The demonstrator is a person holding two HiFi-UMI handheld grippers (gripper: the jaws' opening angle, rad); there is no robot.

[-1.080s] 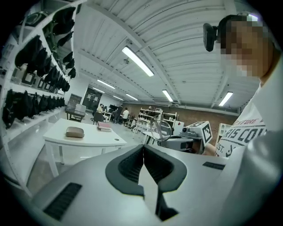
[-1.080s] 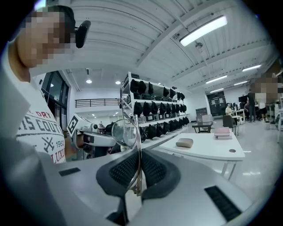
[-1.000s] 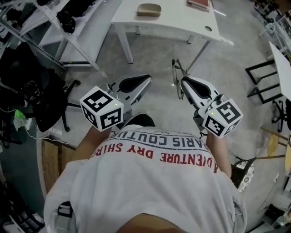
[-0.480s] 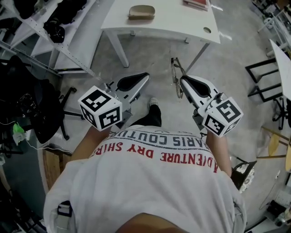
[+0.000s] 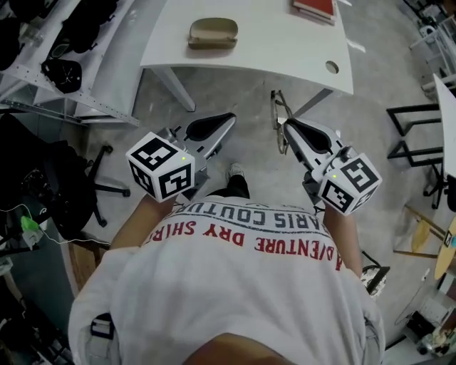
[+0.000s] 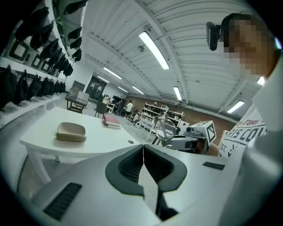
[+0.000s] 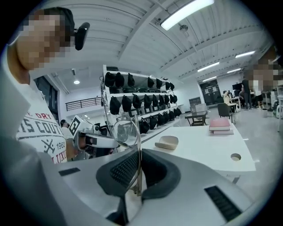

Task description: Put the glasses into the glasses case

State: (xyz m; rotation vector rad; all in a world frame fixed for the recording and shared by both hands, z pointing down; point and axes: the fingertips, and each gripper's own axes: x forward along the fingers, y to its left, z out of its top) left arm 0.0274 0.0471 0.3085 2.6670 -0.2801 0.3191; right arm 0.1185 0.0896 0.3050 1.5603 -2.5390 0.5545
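Note:
A beige glasses case (image 5: 213,33) lies closed on the white table (image 5: 271,44) ahead of me; it also shows as the case (image 6: 70,131) in the left gripper view and the case (image 7: 166,142) in the right gripper view. My right gripper (image 5: 284,127) is shut on thin wire-framed glasses (image 5: 278,120), which stick out in front of its jaws. The round lens of the glasses (image 7: 125,132) stands above the jaws. My left gripper (image 5: 229,118) is shut with nothing in it, level with the right one, both short of the table.
A red book (image 5: 314,7) lies on the table's far right, near a round cable hole (image 5: 331,67). Shelving with dark bags (image 5: 64,71) runs along the left. A black chair (image 5: 57,178) stands at the left, black frames (image 5: 417,135) at the right.
The table and case have come nearer and lower in the head view as I walk towards them. Both grippers keep their pose, the right still holding the glasses.

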